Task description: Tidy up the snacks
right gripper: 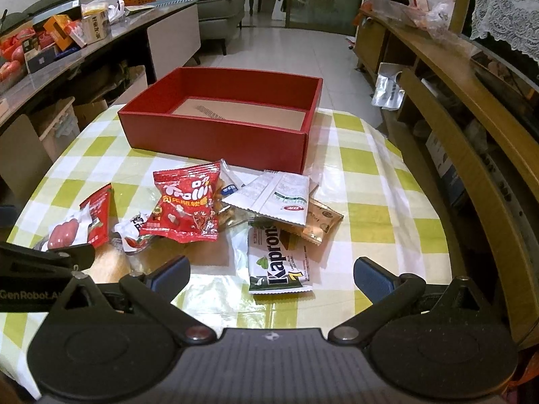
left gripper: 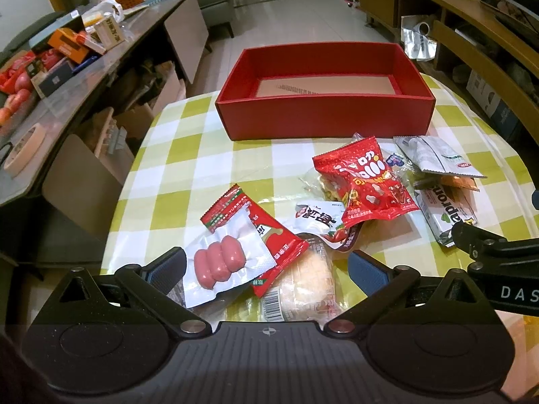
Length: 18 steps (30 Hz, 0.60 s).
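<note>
An empty red box (left gripper: 323, 114) (right gripper: 215, 134) stands at the far side of the checked table. Snack packs lie in a loose pile in front of it. My left gripper (left gripper: 266, 269) is open low over the sausage pack (left gripper: 225, 262), which lies between its fingers beside a pale bread pack (left gripper: 310, 282). A puffy red bag (left gripper: 363, 185) (right gripper: 185, 208) tops the pile. My right gripper (right gripper: 271, 276) is open around the near end of the Kapron wafer pack (right gripper: 276, 266) (left gripper: 441, 212). A white sachet (right gripper: 276, 198) lies behind it.
The green-and-white tablecloth (left gripper: 188, 155) (right gripper: 377, 202) has bare room left of the pile and right of the wafer. A cluttered sideboard (left gripper: 67, 50) runs along the left, a wooden shelf unit (right gripper: 471, 118) along the right. Tiled floor lies beyond the box.
</note>
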### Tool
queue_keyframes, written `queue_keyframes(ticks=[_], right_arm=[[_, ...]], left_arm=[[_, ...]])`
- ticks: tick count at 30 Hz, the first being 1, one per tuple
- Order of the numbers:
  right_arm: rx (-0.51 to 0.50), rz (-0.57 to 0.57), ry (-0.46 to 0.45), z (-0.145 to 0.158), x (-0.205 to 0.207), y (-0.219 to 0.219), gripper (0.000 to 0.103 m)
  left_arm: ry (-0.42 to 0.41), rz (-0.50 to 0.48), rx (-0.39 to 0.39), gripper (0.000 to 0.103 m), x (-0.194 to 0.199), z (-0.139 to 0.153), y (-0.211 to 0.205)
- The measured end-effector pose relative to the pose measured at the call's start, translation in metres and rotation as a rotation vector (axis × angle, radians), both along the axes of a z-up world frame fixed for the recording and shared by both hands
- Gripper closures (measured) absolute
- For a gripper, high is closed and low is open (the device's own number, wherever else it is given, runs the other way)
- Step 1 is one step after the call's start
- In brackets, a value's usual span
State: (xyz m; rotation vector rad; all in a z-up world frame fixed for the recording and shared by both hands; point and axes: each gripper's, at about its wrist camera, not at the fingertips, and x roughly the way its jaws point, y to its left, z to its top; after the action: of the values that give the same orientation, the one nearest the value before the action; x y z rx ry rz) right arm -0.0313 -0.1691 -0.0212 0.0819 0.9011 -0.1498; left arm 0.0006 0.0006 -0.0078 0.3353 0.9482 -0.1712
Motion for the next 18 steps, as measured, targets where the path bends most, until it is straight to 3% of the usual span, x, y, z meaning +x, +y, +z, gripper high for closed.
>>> queue_keyframes(ticks=[18], right_arm=[[0.011, 0.003, 0.008, -0.0012, 0.0013, 0.0, 0.0]], left_arm=[[0.002, -0.001, 0.0, 0.0, -0.0001, 0.0002, 0.0001]])
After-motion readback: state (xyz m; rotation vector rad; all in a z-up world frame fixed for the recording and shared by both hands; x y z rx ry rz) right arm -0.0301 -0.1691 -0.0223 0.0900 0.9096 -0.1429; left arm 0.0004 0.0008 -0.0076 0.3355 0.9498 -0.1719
